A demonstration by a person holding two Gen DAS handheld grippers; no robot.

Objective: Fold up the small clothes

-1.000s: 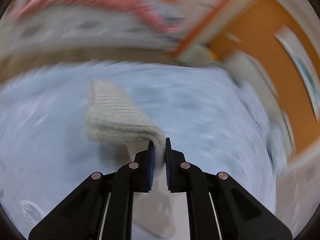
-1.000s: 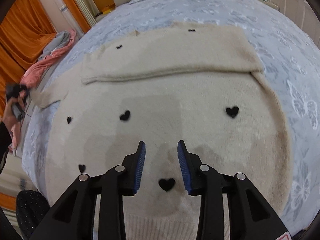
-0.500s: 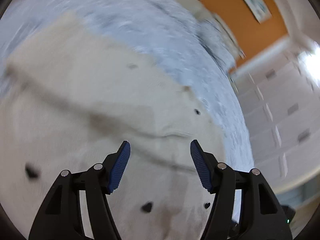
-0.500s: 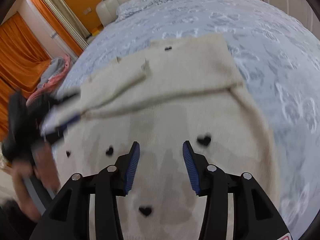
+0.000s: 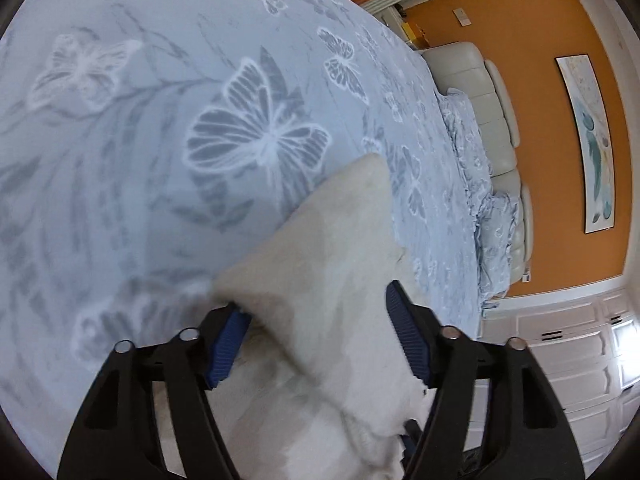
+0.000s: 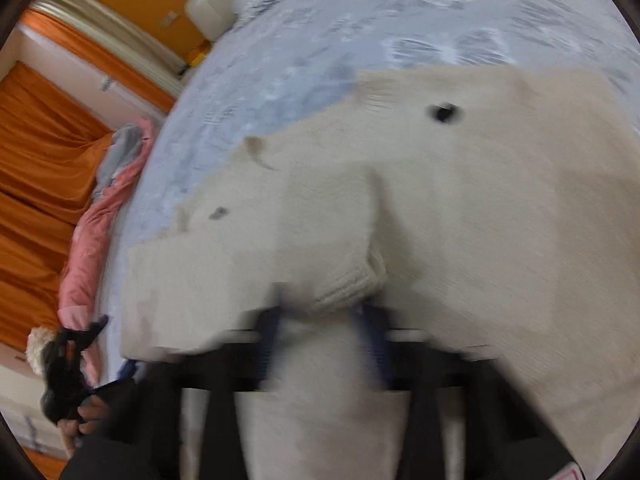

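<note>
1. Lying on the bed, the cream knit sweater [image 6: 460, 216] fills the near and right part of the right wrist view; small black heart marks dot it, one sharp at the far right and one blurred at the left edge.
2. A ribbed cuff or hem of the sweater bunches just beyond the right gripper [image 6: 324, 344], whose blue pads stand apart with knit between them; blur hides whether they press the cloth, so I cannot tell its state.
3. In the left wrist view a corner of the same sweater [image 5: 332, 280] rises between the fingers of the left gripper [image 5: 316, 344], which are spread wide, the cloth draped over the left blue pad [image 5: 224, 344].
4. The sweater lies on a pale blue bedspread [image 5: 160, 140] printed with white butterflies.
5. At the far right of that view are a cream padded headboard [image 5: 496, 120], an orange wall [image 5: 540, 60] and a framed picture [image 5: 592, 144]; no writing can be read.
6. At the left of the right wrist view, a pink garment [image 6: 92, 248] hangs at the bed's edge before orange curtains [image 6: 36, 184].
</note>
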